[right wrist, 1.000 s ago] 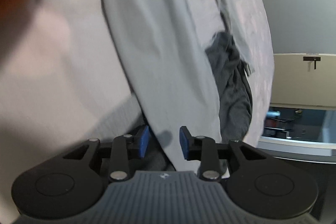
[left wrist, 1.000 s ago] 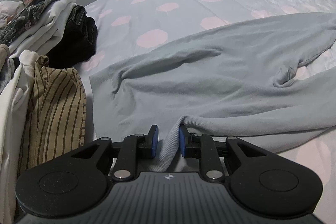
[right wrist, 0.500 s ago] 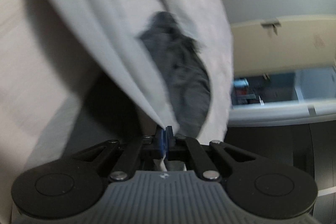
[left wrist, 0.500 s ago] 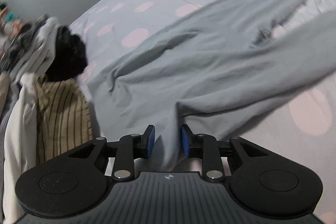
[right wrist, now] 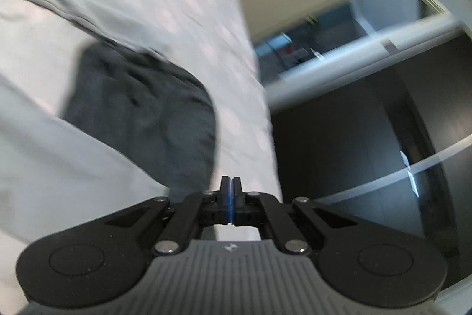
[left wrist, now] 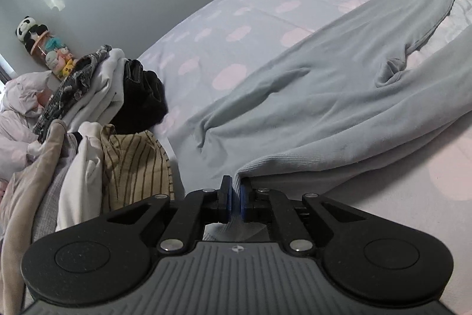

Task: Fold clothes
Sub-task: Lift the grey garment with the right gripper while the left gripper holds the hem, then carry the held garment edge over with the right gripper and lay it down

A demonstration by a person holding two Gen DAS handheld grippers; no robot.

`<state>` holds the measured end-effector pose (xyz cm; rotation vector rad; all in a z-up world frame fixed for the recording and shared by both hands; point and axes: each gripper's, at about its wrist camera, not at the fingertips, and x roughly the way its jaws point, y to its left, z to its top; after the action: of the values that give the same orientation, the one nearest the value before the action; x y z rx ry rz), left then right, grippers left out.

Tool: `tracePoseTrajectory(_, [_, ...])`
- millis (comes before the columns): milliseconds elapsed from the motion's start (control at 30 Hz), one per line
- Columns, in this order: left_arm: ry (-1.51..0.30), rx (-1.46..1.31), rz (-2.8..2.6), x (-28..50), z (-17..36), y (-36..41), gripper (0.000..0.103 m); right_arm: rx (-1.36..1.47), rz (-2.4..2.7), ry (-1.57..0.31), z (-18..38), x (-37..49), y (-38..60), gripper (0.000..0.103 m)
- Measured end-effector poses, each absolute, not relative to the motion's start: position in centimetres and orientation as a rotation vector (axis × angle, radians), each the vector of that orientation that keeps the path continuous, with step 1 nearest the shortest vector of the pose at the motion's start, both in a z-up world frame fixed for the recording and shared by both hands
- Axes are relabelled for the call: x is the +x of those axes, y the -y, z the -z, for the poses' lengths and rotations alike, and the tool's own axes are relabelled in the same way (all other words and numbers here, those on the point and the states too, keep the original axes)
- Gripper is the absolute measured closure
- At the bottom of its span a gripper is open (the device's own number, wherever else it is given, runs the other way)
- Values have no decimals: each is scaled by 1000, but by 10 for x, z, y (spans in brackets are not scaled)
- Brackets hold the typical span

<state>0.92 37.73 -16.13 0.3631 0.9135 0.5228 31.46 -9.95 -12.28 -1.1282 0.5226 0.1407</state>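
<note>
A home bedroom is shown: a bed (left wrist: 265,28) covered with a pink-dotted sheet stretches ahead of the tongs, heaped clothes (left wrist: 97,96) lie to their left, and plush toys (left wrist: 44,46) are stacked beyond the heap.

The bed (left wrist: 265,28) carries everything, covered by a pale lilac sheet printed with pink blotches. A light grey garment (left wrist: 339,96) lies spread across it, stretching from the near edge to the far right. At the left sits a heap of clothes: a tan striped piece (left wrist: 132,164), a black piece (left wrist: 141,99), white and patterned ones above. In the right wrist view, 1 dark grey garment (right wrist: 141,120) lies near the bed's edge.
</note>
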Motion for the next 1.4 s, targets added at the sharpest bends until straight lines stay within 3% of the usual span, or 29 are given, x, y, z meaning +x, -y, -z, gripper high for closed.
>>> tracePoseTrajectory(100, [-912, 359, -521, 8, 162, -376, 97, -1291, -342, -482, 137, 284, 92, 98])
tracePoseTrajectory(167, [-908, 347, -521, 6, 162, -377, 97, -1397, -447, -481, 153, 265, 92, 89])
tracePoseTrajectory(233, [-906, 337, -521, 5, 162, -378, 97, -1503, -510, -469, 174, 251, 94, 66])
tracePoseTrajectory(300, [-909, 338, -522, 5, 162, -377, 97, -1600, -554, -448, 196, 240, 99, 60])
tracePoseTrajectory(467, [-923, 338, -525, 7, 165, -378, 97, -1679, -581, -437, 229, 233, 102, 60])
tracePoseTrajectory(667, [-943, 343, -530, 11, 170, -379, 97, -1585, -526, -434, 238, 248, 100, 64])
tracePoseTrajectory(700, [-947, 345, -530, 11, 170, -379, 97, -1575, -524, -429, 239, 249, 99, 68])
tracePoseTrajectory(733, [-950, 347, -531, 12, 171, -379, 97, -1565, -522, -424, 241, 249, 97, 85])
tracePoseTrajectory(800, [-956, 345, -531, 12, 172, -379, 97, -1529, -504, -413, 241, 249, 95, 101])
tracePoseTrajectory(1267, [-912, 194, -526, 4, 157, -394, 98, -1076, -197, -393, 152, 302, 107, 103])
tracePoseTrajectory(1400, [-928, 210, -527, 6, 160, -393, 98, -1136, -309, -405, 149, 295, 117, 103])
